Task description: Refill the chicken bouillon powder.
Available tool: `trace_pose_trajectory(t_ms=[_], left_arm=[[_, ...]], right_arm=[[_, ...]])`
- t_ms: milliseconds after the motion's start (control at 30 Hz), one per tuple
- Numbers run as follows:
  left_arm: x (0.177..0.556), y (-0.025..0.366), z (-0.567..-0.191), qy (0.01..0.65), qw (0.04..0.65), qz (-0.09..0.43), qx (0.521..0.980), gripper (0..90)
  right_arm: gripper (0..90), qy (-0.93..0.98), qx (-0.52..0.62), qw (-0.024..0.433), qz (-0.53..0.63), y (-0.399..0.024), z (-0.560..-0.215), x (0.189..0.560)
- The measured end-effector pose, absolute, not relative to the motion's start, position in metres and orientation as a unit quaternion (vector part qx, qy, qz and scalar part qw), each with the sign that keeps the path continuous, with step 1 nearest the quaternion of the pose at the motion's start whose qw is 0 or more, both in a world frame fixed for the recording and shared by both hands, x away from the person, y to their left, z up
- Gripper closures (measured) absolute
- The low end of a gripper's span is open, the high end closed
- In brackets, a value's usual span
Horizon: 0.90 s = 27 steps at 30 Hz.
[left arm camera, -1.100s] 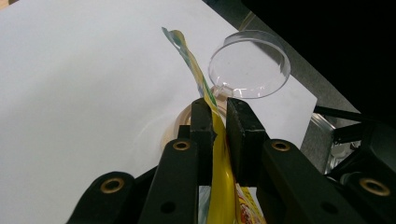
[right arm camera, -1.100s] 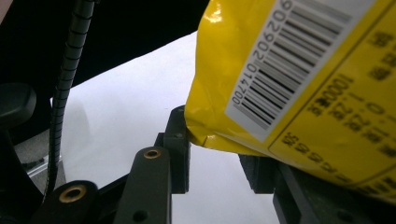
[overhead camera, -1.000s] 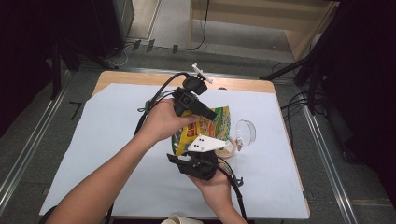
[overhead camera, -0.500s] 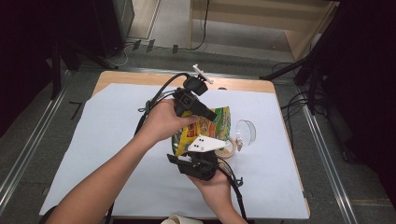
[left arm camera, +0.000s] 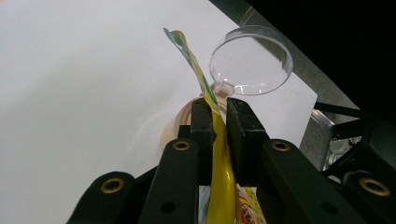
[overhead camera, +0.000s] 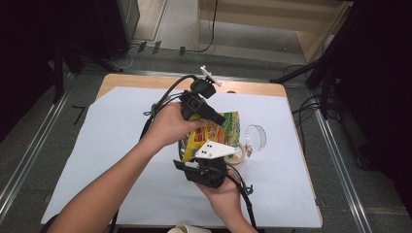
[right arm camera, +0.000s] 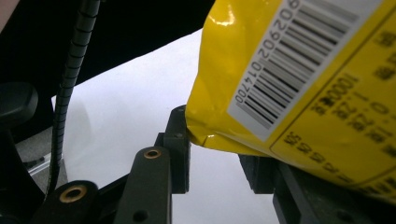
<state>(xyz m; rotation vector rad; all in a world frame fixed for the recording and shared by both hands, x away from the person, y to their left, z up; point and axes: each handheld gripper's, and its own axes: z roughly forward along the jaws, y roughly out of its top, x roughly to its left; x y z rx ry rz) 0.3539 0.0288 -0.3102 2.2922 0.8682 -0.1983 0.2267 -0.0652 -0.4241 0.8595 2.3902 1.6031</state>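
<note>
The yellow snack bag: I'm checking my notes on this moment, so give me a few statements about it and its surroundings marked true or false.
1. The left tool is shut on the edge of the yellow snack bag. True.
2. The bag lies flat on the white sheet, untouched. False: both tools hold it up.
3. A clear plastic lid lies beside the bag. True.
4. The right tool grips a roll of tape. False: its pads press on the bag's lower corner.
5. The right gripper view shows a barcode on the bag. True.
</note>
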Motion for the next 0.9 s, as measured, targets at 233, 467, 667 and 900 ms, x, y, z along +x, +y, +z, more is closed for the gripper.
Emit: trace_pose_trajectory(t_ms=[233, 467, 667, 900], left_arm=[[0.3531, 0.0271, -0.3111, 0.332, 0.332, -0.074, 0.880, 82.3], [0.3521, 0.0263, -0.3106, 0.331, 0.333, -0.073, 0.880, 82.7], [0.3541, 0.0281, -0.3101, 0.333, 0.332, -0.075, 0.879, 82.6], [0.3569, 0.0279, -0.3116, 0.336, 0.330, -0.082, 0.878, 82.6]], right_arm=[[67.7, 0.793, 0.286, 0.068, 0.534, -0.0652, -0.4267, 0.2273], [68.1, 0.794, 0.289, 0.065, 0.531, -0.0652, -0.4281, 0.2278], [68.0, 0.794, 0.285, 0.066, 0.533, -0.0651, -0.4238, 0.2266], [67.7, 0.795, 0.285, 0.067, 0.531, -0.0654, -0.4225, 0.2267]])
